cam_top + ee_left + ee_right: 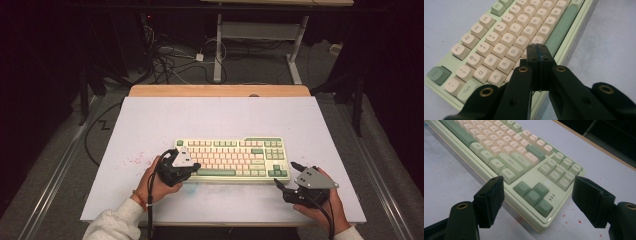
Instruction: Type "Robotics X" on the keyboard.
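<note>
Lower-left keys of the keyboard (506, 37) hidden behind the closed black jaws in the left gripper view; lettering there slightly soft but readable on most keys. Far left end of the keyboard cut off at the top of the right gripper view. Person's forearms cut off at the bottom edge of the high view. Room beyond the surface dark, with tangled cables and the legs of another desk on the floor, details hard to make out.

Keyboard lying flat near the front middle of the pale surface (150, 120), long side parallel to the front edge. Wide bare area behind it up to a wooden strip (220, 90) at the far edge. Narrower bare band between the keyboard and the front edge, with both hands in it. Open room to either side; faint red specks (134, 161) on the surface just left of the keyboard.

Pale green case, cream letter keys, darker green space bar, arrow keys and corner keys.

Left gripper (191, 165) over the keyboard's front left corner, jaws pressed fully together with nothing between them. Right gripper (286, 175) just off the keyboard's front right corner, jaws spread wide, the arrow-key corner seen between them but not touched.
</note>
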A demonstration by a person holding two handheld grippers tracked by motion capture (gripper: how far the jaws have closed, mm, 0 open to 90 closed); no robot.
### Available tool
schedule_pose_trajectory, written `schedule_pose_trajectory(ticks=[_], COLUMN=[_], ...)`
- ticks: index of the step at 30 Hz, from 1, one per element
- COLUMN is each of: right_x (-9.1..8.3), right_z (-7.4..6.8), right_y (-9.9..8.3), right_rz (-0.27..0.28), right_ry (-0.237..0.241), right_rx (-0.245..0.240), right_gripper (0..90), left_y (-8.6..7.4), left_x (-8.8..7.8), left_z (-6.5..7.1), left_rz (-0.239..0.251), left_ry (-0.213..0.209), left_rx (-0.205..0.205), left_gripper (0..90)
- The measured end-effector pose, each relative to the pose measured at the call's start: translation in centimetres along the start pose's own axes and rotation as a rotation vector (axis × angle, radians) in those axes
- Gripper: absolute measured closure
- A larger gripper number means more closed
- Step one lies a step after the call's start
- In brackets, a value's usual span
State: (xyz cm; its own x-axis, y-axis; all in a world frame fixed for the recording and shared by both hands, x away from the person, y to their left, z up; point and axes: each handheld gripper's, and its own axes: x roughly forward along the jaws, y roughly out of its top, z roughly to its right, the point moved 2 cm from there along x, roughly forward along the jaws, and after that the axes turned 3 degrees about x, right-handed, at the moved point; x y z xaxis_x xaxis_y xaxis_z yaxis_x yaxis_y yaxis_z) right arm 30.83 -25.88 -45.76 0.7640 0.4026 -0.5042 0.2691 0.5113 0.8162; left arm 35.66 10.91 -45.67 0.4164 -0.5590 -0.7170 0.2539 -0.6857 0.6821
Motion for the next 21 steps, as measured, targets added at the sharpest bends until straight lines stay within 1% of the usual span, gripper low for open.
schedule_pose_trajectory(ticks=[2,3,4,7,10,14,15,18,19,20,21], right_x=[0.0,0.0,0.1,0.2,0.3,0.4,0.4,0.5,0.5,0.5,0.5], right_z=[0.0,0.0,-0.1,-0.2,-0.3,-0.4,-0.5,-0.6,-0.6,-0.6,-0.6], right_y=[-0.1,-0.1,-0.1,-0.1,-0.2,-0.1,-0.1,-0.2,-0.2,-0.2,-0.2], right_rz=[-0.002,-0.003,-0.004,-0.008,-0.009,-0.012,-0.012,-0.015,-0.016,-0.016,-0.017], right_ry=[0.000,-0.001,-0.001,-0.006,0.002,0.009,0.011,0.016,0.016,0.019,0.021], right_rx=[-0.005,-0.006,-0.010,-0.030,-0.028,-0.032,-0.036,-0.042,-0.042,-0.041,-0.039], right_gripper=[26.4,26.4,26.4,26.3,26.4,26.4,26.4,26.4,26.4,26.4,26.4], left_y=[0.3,0.4,0.5,0.9,1.2,1.4,1.4,1.5,1.5,1.4,1.4], left_x=[0.3,0.4,0.6,1.0,1.6,2.0,2.1,2.4,2.5,2.5,2.6], left_z=[-0.2,-0.2,-0.3,-0.4,-0.3,-0.4,-0.4,-0.5,-0.6,-0.7,-0.7], left_rz=[-0.008,-0.004,-0.008,-0.011,-0.022,-0.031,-0.033,-0.039,-0.040,-0.049,-0.048], left_ry=[-0.003,-0.003,-0.007,-0.013,-0.021,-0.021,-0.026,-0.020,-0.024,-0.020,-0.019], left_rx=[0.007,0.001,0.004,0.009,0.020,0.022,0.020,0.017,0.014,0.020,0.013], left_gripper=[88.0,88.0,88.0,88.0,88.0,88.0,88.0,87.9,88.0,87.9,87.9])
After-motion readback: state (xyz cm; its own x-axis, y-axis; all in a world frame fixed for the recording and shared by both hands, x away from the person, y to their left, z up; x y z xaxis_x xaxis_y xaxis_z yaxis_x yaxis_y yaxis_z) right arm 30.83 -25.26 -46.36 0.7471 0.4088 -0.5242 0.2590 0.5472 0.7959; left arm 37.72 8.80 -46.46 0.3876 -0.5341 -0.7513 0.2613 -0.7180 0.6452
